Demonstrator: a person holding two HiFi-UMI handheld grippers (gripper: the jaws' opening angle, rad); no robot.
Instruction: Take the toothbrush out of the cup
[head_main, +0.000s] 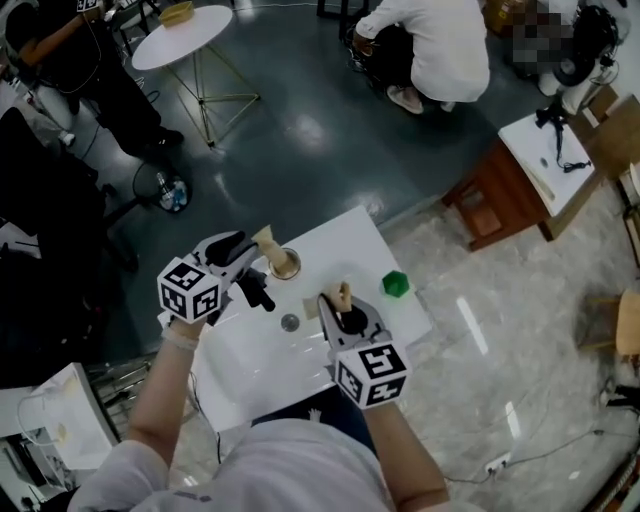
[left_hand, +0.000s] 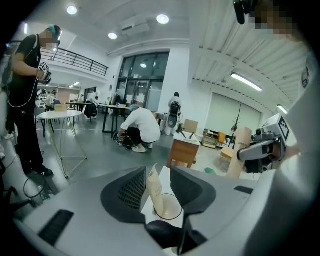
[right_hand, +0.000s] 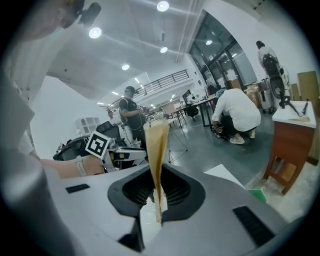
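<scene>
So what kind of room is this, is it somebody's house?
Probably not: it looks like a big work hall or lab, with an upstairs railing, tall glass doors and a round white table.

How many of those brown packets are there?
2. One packet stands in the cup on the white table, between the left gripper's open jaws. The other packet is pinched upright in the right gripper. The grippers may hide more.
</scene>
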